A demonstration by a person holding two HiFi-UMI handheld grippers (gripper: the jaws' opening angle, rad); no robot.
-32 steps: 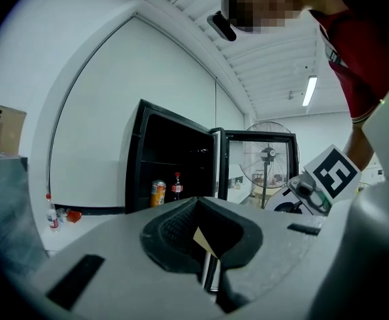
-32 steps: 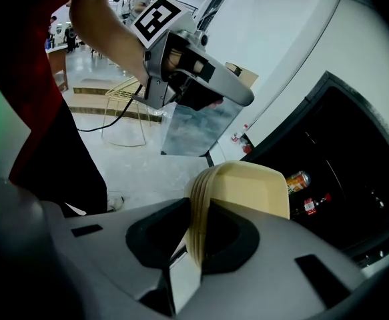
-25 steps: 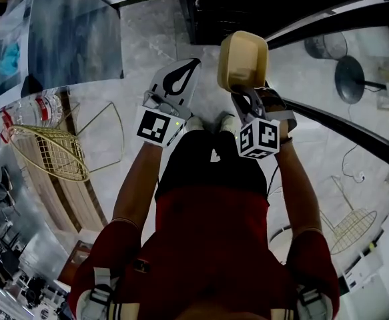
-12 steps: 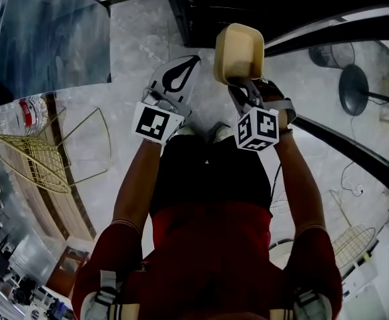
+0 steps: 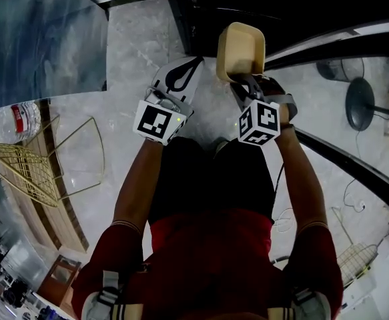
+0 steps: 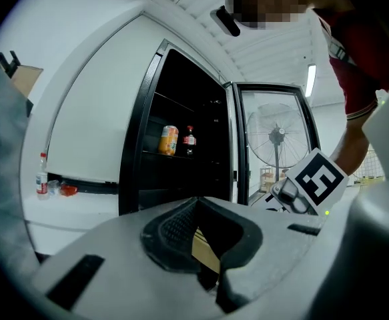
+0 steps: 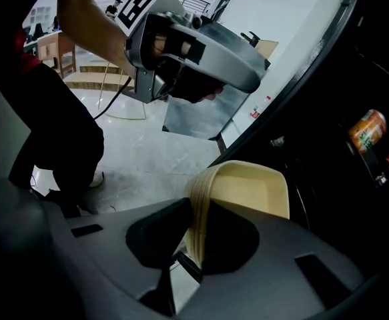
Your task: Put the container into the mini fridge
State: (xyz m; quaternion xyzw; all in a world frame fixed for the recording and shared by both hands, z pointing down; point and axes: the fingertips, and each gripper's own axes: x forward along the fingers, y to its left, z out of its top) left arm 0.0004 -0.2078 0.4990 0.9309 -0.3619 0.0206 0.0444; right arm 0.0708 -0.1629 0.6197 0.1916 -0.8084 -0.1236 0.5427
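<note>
The container [image 5: 241,51] is a shallow rectangular tray with rounded corners. It is pale yellow and matte, and the right gripper view shows fine stacked ridges along its outer wall [image 7: 247,189]. Its long axis runs away from the right hand-held gripper [image 5: 246,85], up the head view toward the dark opening of the mini fridge [image 5: 247,5]. Its hollow side faces the head camera. It hangs in the upper middle of that view, above the floor [image 5: 134,52], with its far end at the fridge's front edge. Whether it has passed the threshold cannot be told.

The right hand-held gripper [image 7: 197,212] pinches the container's near wall between its dark jaws. The left hand-held gripper [image 5: 195,63], a white shell with black ribbed pads [image 6: 174,225], sits just left of the container. Its jaws are pressed together at the tips and hold nothing.

The mini fridge [image 6: 181,112] is black and boxy, and its glass-panelled door [image 6: 274,139] stands open. On one shelf an orange can [image 6: 169,140] and a red-labelled bottle [image 6: 189,139] stand side by side. The floor is glossy grey veined stone.
</note>
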